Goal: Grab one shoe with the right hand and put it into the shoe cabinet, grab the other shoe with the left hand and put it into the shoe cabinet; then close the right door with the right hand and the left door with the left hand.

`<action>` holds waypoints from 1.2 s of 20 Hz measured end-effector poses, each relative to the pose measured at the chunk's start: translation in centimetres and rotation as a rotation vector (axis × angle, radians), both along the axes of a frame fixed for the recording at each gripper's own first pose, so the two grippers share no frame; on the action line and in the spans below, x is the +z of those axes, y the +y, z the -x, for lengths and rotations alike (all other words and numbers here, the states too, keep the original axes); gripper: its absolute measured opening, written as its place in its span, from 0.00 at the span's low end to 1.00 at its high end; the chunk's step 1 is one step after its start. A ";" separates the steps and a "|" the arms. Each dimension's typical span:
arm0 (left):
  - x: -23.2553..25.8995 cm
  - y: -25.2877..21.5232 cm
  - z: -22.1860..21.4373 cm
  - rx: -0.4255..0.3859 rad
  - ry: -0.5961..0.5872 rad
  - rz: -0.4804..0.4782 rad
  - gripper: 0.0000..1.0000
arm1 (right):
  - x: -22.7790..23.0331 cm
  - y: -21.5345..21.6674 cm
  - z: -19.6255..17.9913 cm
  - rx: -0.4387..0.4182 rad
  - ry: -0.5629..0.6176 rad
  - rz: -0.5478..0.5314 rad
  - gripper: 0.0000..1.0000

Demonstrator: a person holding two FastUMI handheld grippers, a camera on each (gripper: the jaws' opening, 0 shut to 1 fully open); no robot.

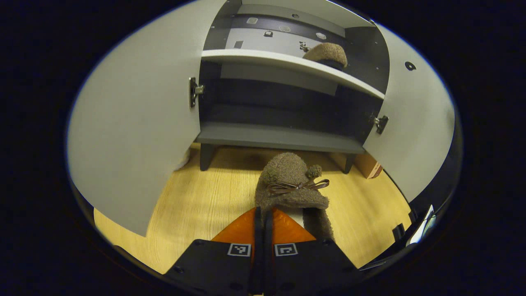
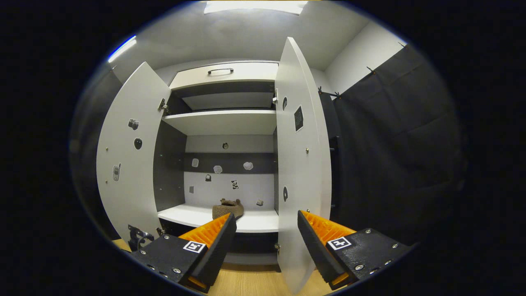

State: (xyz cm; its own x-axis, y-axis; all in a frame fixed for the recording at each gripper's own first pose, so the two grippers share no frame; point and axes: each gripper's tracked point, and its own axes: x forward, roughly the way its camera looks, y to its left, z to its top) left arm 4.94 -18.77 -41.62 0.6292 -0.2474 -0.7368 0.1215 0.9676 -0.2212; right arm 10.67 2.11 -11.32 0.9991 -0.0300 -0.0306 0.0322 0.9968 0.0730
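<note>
In the left gripper view, the left gripper (image 1: 263, 220) is sitting at the bottom centre of the frame, and its two orange fingers (image 1: 240, 230) are pressed together on the heel edge of a brown fuzzy shoe (image 1: 292, 185), so it is grasping this shoe. The shoe (it is carrying a small brown bow and a pompom on top) is pointing away toward the shoe cabinet (image 1: 279, 135) and is lying just above the wooden floor (image 1: 193, 209) in the middle of the frame. The other shoe (image 1: 327, 54) is resting on the white shelf (image 1: 263, 57) in the upper right of the cabinet opening. The left door (image 1: 135, 131) and the right door (image 1: 415, 123) are both standing wide open at the sides of the frame. In the right gripper view, the right gripper (image 2: 266, 236) is at the bottom of the frame with its fingers spread apart, holding nothing. The edge of the open right door (image 2: 302, 164) is standing between and beyond its fingers, and I cannot tell if it is touching them. The shoe on the shelf (image 2: 228, 209) is showing low in the centre, just above the left finger.
</note>
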 end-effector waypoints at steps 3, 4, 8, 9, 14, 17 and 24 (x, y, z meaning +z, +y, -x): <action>5.8 0.8 -3.1 0.015 -0.103 -0.005 0.07 | 0.3 0.0 0.5 0.011 0.003 -0.014 0.92; 7.7 1.0 -4.0 0.019 -0.137 -0.010 0.07 | 0.3 -0.1 0.7 0.010 0.002 -0.014 0.92; 14.7 0.3 -7.7 0.030 -0.245 0.010 0.07 | 0.8 -0.5 1.6 0.010 -0.006 -0.010 0.92; 16.2 0.0 -8.7 0.033 -0.261 0.023 0.07 | 0.9 -0.6 1.8 0.010 -0.008 -0.010 0.92; 21.3 -0.3 -14.7 0.060 -0.334 0.011 0.07 | 1.5 -1.1 2.3 0.008 -0.013 -0.013 0.92; 22.6 -0.6 -18.8 0.084 -0.340 0.045 0.06 | 1.9 -2.0 2.1 -0.013 -0.028 -0.016 0.92; 22.1 -0.5 -29.0 0.134 -0.327 -0.003 0.06 | 1.3 -3.8 0.6 -0.061 -0.016 -0.010 0.92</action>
State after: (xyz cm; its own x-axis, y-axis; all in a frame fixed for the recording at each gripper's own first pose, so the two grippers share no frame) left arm 33.91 -19.32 -19.56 0.8589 -0.1446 -0.4914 0.0572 0.9804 -0.1885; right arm 10.02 -1.67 -10.03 0.9958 -0.0903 -0.0148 0.0912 0.9923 0.0835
